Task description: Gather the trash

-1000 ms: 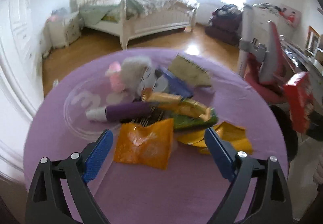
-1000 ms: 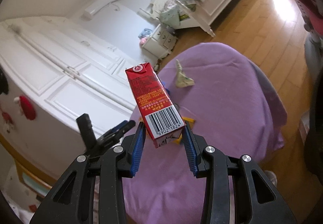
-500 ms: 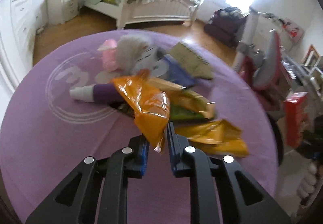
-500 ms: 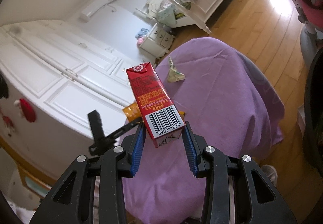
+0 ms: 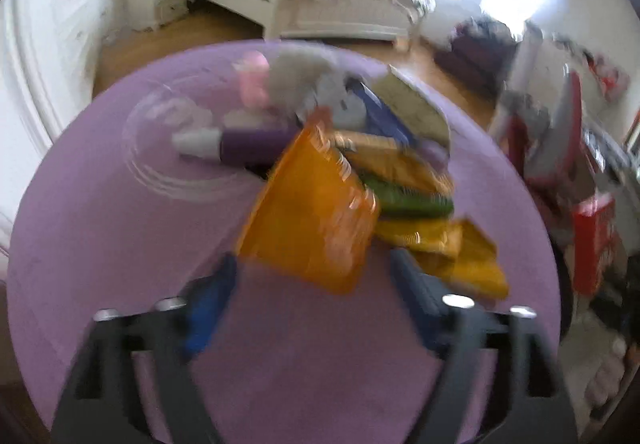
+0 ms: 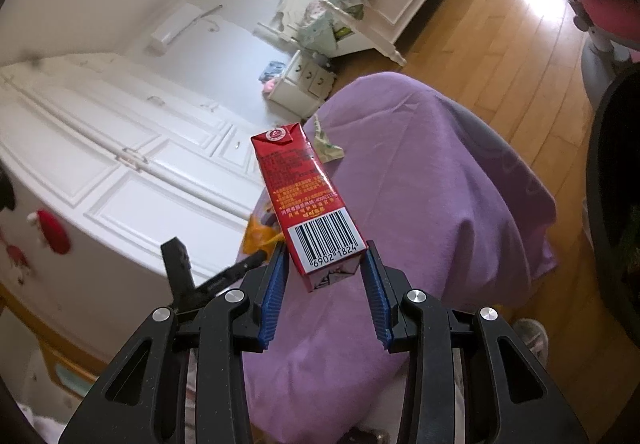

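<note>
Carton point(image 6: 308, 203), red, stands tilted between the right gripper point(image 6: 324, 276) fingers, clamped beside the purple table point(image 6: 440, 183). Left gripper point(image 5: 312, 292) spreads wide over the table, orange wrapper point(image 5: 312, 211) just ahead, blurred.

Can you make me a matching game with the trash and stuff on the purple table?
Things:
1. orange wrapper
2. red carton
3. purple tube
4. left gripper

States:
A. lying on the purple cloth, white cap to the left
B. open, fingers spread wide
C. clamped between blue pads
D. blurred, just ahead of open fingers

Pairs: 1-D, 2-C, 3-A, 4-B
</note>
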Motion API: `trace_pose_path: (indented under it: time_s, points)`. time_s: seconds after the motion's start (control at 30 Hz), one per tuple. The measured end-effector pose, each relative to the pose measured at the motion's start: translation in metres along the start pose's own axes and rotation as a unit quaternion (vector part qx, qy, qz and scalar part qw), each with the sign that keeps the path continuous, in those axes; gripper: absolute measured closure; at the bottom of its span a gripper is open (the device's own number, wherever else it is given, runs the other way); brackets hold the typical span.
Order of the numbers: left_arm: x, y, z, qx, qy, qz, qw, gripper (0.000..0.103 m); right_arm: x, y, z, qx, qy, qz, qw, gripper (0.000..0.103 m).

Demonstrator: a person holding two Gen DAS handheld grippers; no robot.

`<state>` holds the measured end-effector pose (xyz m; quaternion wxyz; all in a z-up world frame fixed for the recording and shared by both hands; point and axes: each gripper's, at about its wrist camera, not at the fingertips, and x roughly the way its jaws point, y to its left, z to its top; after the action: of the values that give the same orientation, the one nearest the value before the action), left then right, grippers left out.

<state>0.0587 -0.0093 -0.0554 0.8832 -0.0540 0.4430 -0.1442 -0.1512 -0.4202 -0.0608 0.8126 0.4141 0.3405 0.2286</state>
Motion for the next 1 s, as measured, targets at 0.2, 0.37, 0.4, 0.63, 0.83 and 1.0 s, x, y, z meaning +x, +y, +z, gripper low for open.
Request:
trace_pose_path:
  time_s: [0.2,0.37,0.4,0.63,0.83,1.0]
  points:
    - [0.010,0.005,0.014,-0.030,-0.014,-0.013,0.9994,0.020,0.004,0.005,-0.005,-0.005,0.006,-0.001,1.000,0.065]
    - [0.020,0.005,0.011,-0.028,-0.003,-0.042,0.9987,0.049,0.004,0.006,-0.004,-0.007,0.004,-0.002,1.000,0.065]
    - [0.019,0.004,0.009,-0.020,-0.003,-0.042,0.9989,0.049,0.004,0.005,-0.004,-0.007,0.004,-0.003,1.000,0.065]
    - [-0.005,-0.006,-0.003,-0.015,-0.008,-0.073,0.9972,0.067,0.007,-0.002,-0.004,0.000,0.002,0.003,1.000,0.065]
    - [-0.017,-0.042,-0.002,0.021,-0.014,-0.089,0.9957,0.071,0.004,-0.011,-0.002,0.002,-0.004,-0.007,1.000,0.066]
    - [-0.019,-0.047,-0.007,0.038,-0.018,-0.051,0.9978,0.054,0.010,0.005,-0.003,-0.040,0.008,-0.035,0.999,0.051]
